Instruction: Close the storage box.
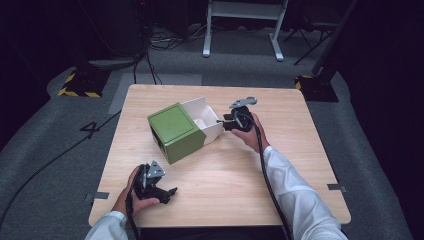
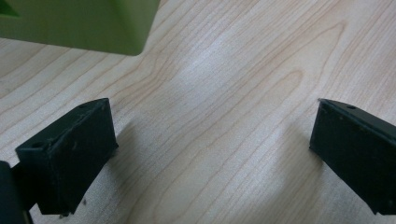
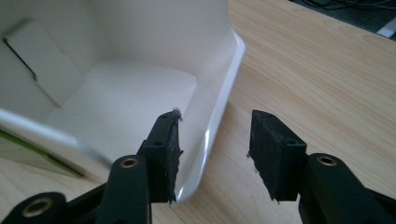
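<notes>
High view puts a green box (image 1: 176,132) near the centre of the wooden table (image 1: 225,175), its white drawer (image 1: 205,120) slid out toward two o'clock. At the drawer's three o'clock side the right gripper (image 1: 229,121) stands with its jaws part open, one inside the drawer wall and one outside, the wall between them but not clamped. Toward seven o'clock, well apart from the box, the left gripper (image 1: 172,191) rests low over bare wood with jaws spread wide, holding nothing.
</notes>
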Motion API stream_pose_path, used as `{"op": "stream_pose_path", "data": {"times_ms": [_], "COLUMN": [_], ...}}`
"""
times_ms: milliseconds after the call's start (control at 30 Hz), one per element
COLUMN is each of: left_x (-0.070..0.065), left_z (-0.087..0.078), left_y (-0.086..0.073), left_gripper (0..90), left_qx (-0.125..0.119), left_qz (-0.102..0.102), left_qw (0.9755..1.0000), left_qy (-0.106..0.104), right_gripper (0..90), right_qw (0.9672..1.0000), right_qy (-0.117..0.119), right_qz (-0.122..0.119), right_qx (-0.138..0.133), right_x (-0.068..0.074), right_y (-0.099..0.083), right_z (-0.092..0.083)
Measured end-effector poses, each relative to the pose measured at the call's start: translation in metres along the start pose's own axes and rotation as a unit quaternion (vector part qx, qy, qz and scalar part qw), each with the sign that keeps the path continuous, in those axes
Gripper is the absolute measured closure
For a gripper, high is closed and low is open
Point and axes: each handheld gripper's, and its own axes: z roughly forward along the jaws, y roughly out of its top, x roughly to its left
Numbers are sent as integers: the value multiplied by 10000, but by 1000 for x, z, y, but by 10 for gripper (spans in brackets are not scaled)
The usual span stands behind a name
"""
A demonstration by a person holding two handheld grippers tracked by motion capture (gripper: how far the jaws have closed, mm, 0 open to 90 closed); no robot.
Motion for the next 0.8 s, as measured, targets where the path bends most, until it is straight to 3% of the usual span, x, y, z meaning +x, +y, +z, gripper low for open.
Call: {"op": "stream_pose_path", "data": {"times_ms": [267, 433, 467, 533, 600, 800], "left_x": [0, 0, 0, 0, 0, 0], "left_z": [0, 1, 1, 2, 2, 2], "left_y": [1, 1, 1, 2, 2, 2], "left_gripper": [1, 1, 1, 1, 1, 1], "left_qx": [-1, 0, 1, 6, -4, -6], "left_qz": [24, 10, 11, 47, 46, 33], "left_qw": [10000, 10000, 10000, 10000, 10000, 10000], "left_qy": [4, -31, -42, -37, -27, -42], "right_gripper": [541, 579, 585, 598, 606, 613], "right_qw": [9999, 9996, 9993, 9989, 9984, 9979], "right_qy": [90, 229, 220, 197, 334, 377], "right_qz": [51, -60, -174, -178, -228, -328], "right_qx": [17, 138, 239, 398, 390, 412], "right_x": [13, 22, 26, 29, 33, 40], "right_y": [3, 5, 6, 8, 8, 9], "right_z": [6, 13, 16, 21, 24, 27]}}
